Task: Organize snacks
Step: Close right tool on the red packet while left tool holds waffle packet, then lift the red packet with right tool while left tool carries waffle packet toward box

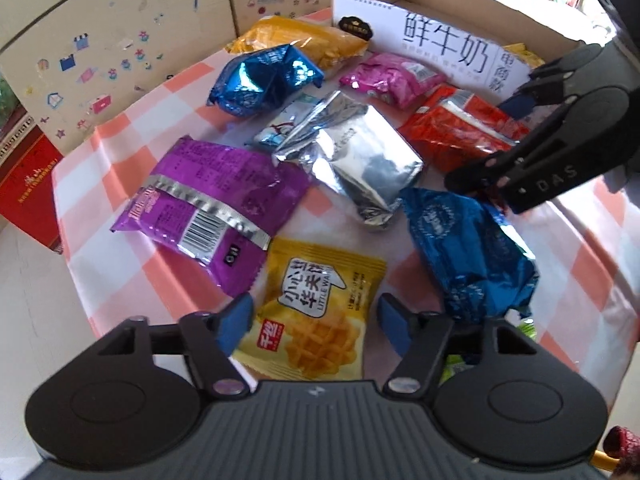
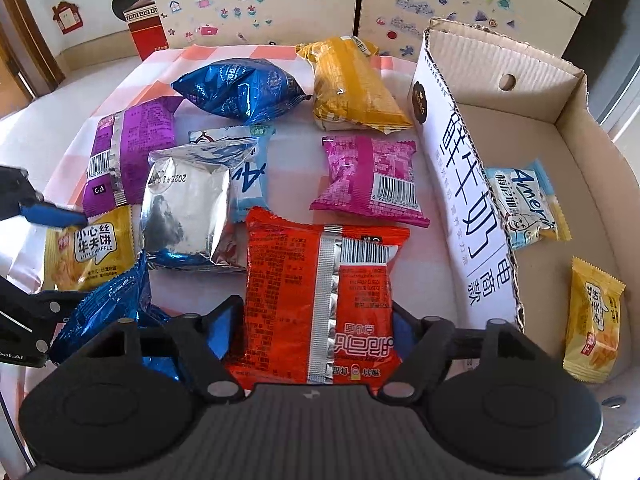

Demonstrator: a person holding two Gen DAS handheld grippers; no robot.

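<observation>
A small yellow waffle packet (image 1: 316, 312) lies flat at the near edge of the checked tablecloth. My left gripper (image 1: 316, 322) straddles it, and both blue pads touch its side edges. A red packet (image 2: 320, 300) lies with its seam and barcode up, next to the cardboard box (image 2: 460, 200). My right gripper (image 2: 314, 324) has a pad against each of its long sides. The left wrist view shows the right gripper (image 1: 490, 140) over that red packet (image 1: 452, 132). The box holds a light-blue packet (image 2: 524, 208) and another yellow waffle packet (image 2: 592, 320).
Loose packets cover the cloth: purple (image 2: 128, 156), silver (image 2: 184, 208), pink (image 2: 368, 176), orange-yellow (image 2: 352, 88), and two blue (image 2: 240, 88), one (image 2: 108, 312) between the grippers. A stickered cabinet (image 2: 280, 0) stands behind the table. A red box (image 2: 146, 28) stands at the back left.
</observation>
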